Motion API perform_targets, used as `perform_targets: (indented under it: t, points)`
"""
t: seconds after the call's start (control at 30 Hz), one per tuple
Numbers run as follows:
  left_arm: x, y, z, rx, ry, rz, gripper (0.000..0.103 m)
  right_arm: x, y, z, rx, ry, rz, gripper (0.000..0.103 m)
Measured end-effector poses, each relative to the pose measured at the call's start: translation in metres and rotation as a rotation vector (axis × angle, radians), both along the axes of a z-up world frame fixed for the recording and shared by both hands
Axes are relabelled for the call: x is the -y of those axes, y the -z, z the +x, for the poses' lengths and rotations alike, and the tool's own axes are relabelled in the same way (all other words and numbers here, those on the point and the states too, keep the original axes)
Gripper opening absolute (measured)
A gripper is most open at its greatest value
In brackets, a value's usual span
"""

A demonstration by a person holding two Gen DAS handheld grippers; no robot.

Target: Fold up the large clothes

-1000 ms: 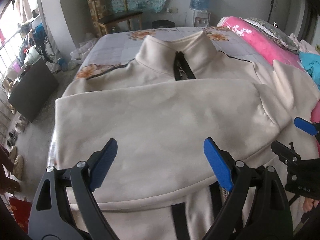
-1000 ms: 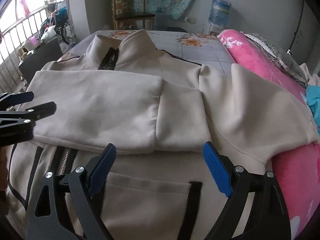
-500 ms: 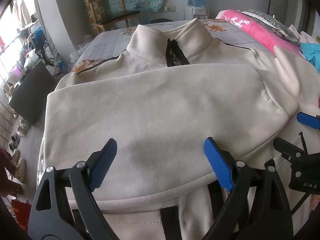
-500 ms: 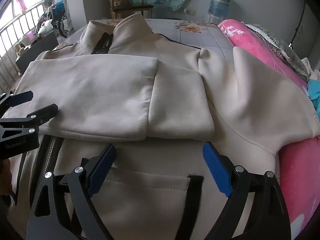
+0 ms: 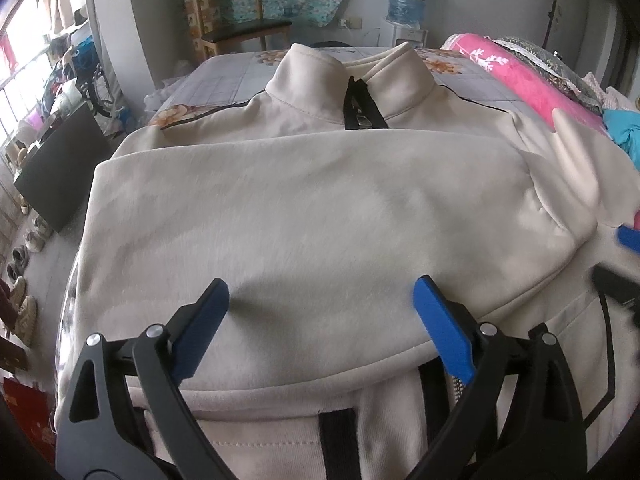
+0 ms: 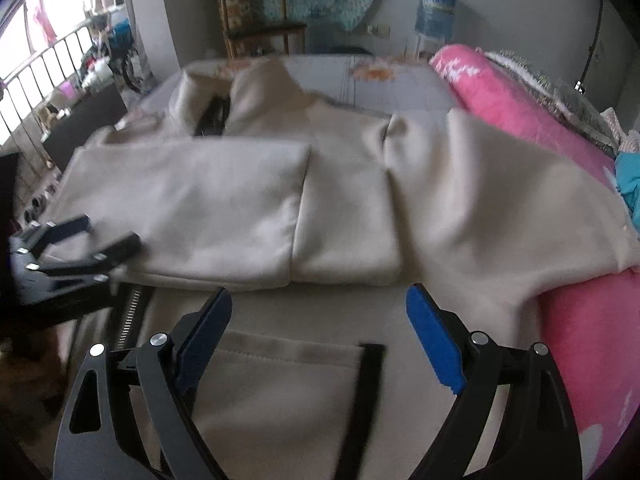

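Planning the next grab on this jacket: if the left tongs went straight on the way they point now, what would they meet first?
Most likely the cream sleeve folded across the jacket's chest. The left tongs, jaws opening with nothing between them, aim down at its lower part, near its bottom edge. Depth is hard to judge through the fisheye.

This is a home bedroom: a bed (image 5: 224, 80) with a floral sheet fills the middle, a pink blanket (image 5: 524, 76) lies along its side, a wooden chair (image 5: 236, 28) and a water dispenser (image 5: 406, 12) stand at the wall, and shoes (image 5: 24, 276) line the floor.
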State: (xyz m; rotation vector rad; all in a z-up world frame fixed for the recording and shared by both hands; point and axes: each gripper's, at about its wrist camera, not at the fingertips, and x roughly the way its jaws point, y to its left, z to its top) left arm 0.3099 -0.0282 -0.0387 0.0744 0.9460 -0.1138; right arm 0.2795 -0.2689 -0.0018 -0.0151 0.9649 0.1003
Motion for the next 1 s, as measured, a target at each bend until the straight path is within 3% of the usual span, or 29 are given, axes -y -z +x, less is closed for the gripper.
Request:
perform_targets:
  t: [0.1,0.27,0.47,0.67,0.83,1.0]
  points:
    - [0.000,0.000,0.000,0.004,-0.005,0.005,0.092,0.030,-0.024,-0.009,0.032,0.019,0.050,0.087]
    - [-0.001,0.001,0.000,0.003,-0.014,0.009,0.094,0.113,-0.049,-0.017,0.056,0.144,0.126,0.087]
    - [-0.001,0.001,0.000,0.010,-0.013,0.018,0.094,0.257,-0.047,-0.017,0.014,0.463,0.221,0.087]
    - [-0.001,0.002,-0.002,0.008,-0.019,0.010,0.095,0.385,-0.023,-0.027,0.037,0.781,0.480,0.086]
    - [-0.004,0.003,-0.001,0.001,-0.022,-0.009,0.095,0.424,-0.001,-0.023,0.058,0.894,0.600,0.075]
    - [-0.005,0.003,-0.001,0.002,-0.022,-0.006,0.095,0.433,0.009,-0.004,0.050,0.908,0.578,0.069]
